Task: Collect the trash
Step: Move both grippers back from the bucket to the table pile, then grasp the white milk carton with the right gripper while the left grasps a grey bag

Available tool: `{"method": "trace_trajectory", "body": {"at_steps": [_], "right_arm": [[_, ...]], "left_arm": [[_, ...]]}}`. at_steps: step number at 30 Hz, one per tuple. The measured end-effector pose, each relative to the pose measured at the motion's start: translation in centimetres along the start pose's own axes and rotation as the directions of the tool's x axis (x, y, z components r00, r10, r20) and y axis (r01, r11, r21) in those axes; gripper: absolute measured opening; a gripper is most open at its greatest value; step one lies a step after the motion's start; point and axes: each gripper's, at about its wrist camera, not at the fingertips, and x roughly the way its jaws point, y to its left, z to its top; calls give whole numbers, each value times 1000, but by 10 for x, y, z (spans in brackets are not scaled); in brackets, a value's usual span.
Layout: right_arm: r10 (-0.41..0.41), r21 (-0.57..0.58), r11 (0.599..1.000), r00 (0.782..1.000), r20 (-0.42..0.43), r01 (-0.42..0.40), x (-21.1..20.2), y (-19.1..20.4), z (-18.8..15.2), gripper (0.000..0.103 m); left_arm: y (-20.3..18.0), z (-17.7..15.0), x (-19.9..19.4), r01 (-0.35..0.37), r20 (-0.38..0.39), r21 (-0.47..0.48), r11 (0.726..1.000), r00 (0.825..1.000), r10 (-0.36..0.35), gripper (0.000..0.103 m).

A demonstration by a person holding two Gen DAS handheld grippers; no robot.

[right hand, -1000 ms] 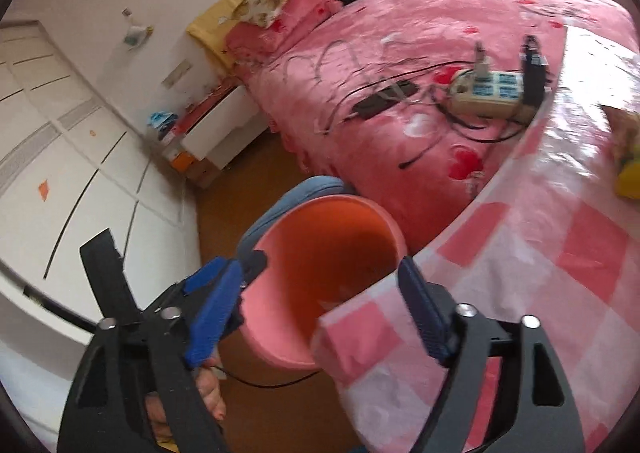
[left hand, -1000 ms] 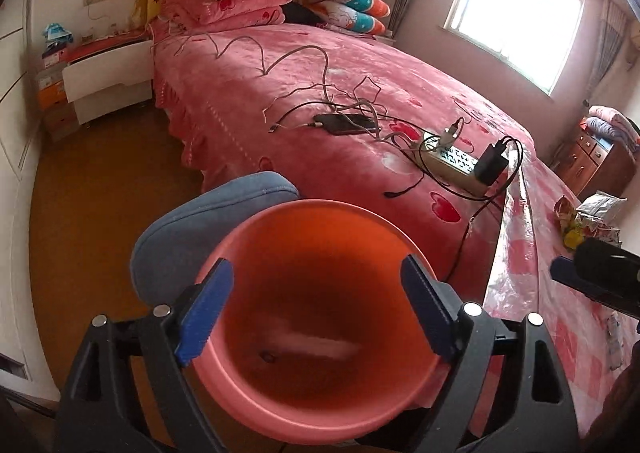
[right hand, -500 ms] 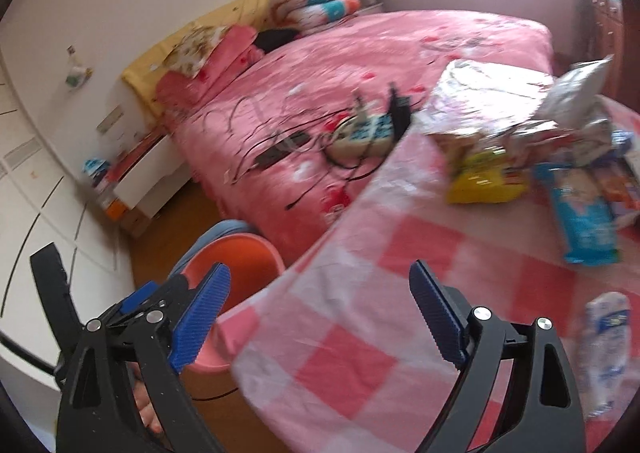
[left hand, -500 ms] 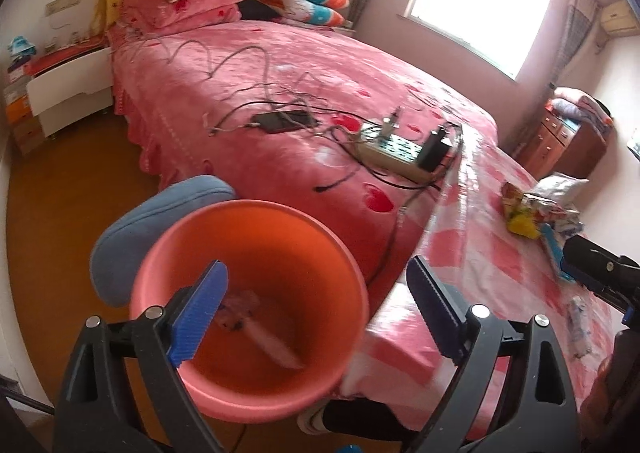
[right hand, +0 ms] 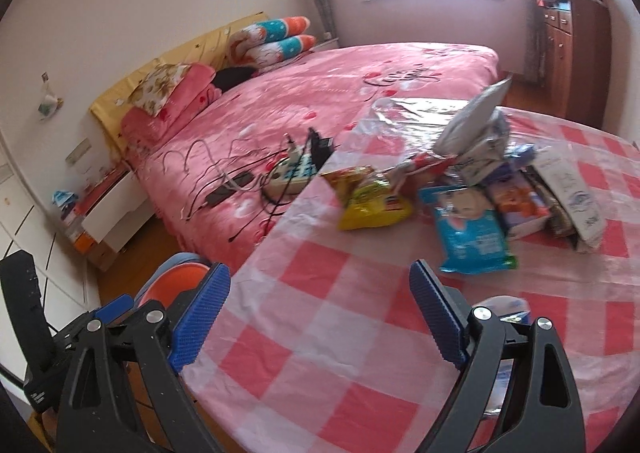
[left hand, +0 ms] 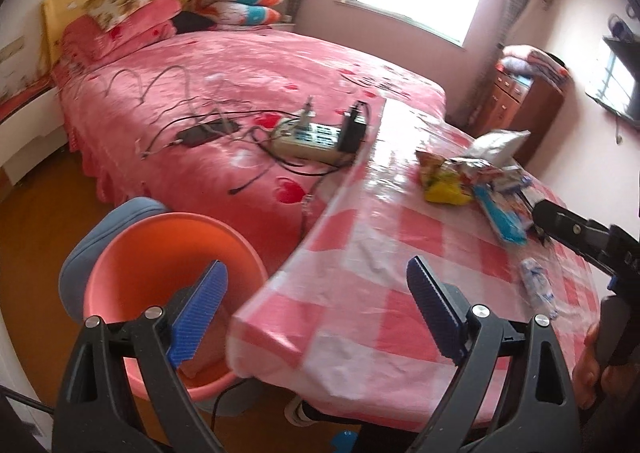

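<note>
An orange bucket (left hand: 160,253) stands on the floor beside the table's left corner; its rim also shows in the right wrist view (right hand: 176,285). Trash lies on the pink checked table (right hand: 340,313): a yellow snack bag (right hand: 372,209), a blue wipes packet (right hand: 472,233), a silver bag (right hand: 472,121), other wrappers, and a small white-blue packet (left hand: 538,287) near my right gripper. My left gripper (left hand: 316,313) is open and empty over the table corner. My right gripper (right hand: 320,313) is open and empty above the table, short of the pile.
A pink bed (left hand: 240,65) lies behind the table, with a power strip (left hand: 308,139), a phone (left hand: 200,133) and cables on it. A blue cushioned seat (left hand: 96,237) stands behind the bucket. A wooden cabinet (left hand: 524,101) is at the far right.
Both grippers have swung right, from over the bucket to over the table. The trash pile has come into view. A pale item lay in the bucket half a second ago.
</note>
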Motion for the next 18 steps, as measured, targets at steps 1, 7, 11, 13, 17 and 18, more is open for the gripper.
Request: {"method": "trace_trajectory", "body": {"at_steps": [1, 7, 11, 13, 17, 18], "right_arm": [[-5, 5, 1000, 1000, 4, 5, -2, -5, -1, 90], [-32, 54, 998, 999, 19, 31, -15, -36, -8, 90], [-46, 92, 995, 999, 21, 44, -24, -61, -13, 90], [-47, 111, 993, 999, 21, 44, -28, -76, -15, 90], [-71, 124, 990, 997, 17, 68, -33, -103, -15, 90], [-77, 129, 989, 997, 18, 74, -35, -110, -14, 90]], "left_arm": [[-8, 0, 0, 5, -4, 18, 1000, 1000, -5, 92], [-39, 3, -2, 27, -16, 75, 997, 1000, -26, 92], [-60, 8, -3, 41, -18, 108, 993, 999, -40, 92], [-72, 12, -1, 50, -20, 124, 991, 999, -48, 92], [-96, 23, 6, 67, -15, 149, 987, 998, -66, 92], [-101, 26, 8, 74, -16, 152, 986, 997, -73, 92]]}}
